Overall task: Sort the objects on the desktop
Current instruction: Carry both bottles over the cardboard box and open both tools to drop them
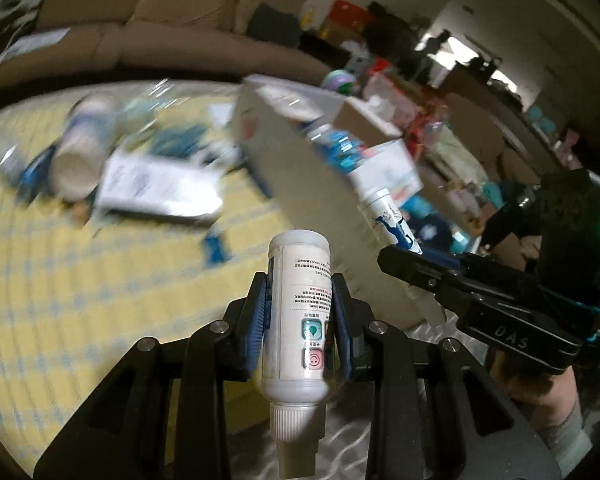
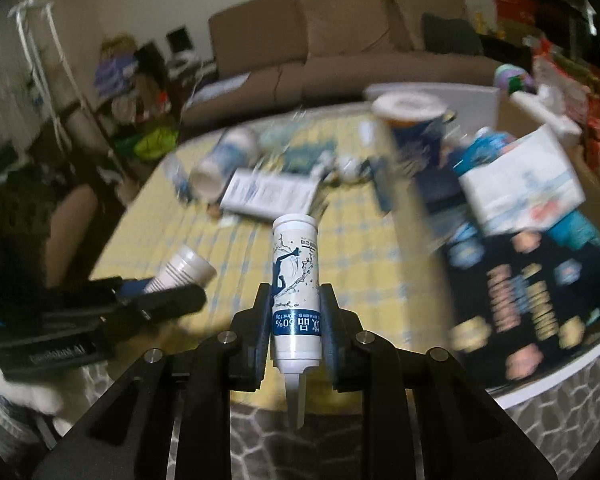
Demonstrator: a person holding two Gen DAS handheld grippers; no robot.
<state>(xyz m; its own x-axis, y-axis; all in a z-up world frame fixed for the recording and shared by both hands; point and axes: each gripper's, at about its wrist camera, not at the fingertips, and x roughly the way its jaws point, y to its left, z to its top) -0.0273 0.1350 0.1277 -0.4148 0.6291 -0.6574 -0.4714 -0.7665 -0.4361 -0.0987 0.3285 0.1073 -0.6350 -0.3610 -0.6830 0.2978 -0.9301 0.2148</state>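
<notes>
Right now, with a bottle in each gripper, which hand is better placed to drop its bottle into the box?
Right, probably. The right gripper holds its blue-printed bottle closer to the cardboard box; the left gripper, with the white bottle, hangs farther away over the yellow cloth.

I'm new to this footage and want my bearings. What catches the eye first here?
Each gripper is clamped on a white bottle held up in the air: the left gripper grips a bottle with pink and green icons, the right gripper a bottle with blue splash art. Behind them a yellow checked cloth is strewn with blurred clutter, and a cardboard box packed with items stands to its right.
</notes>
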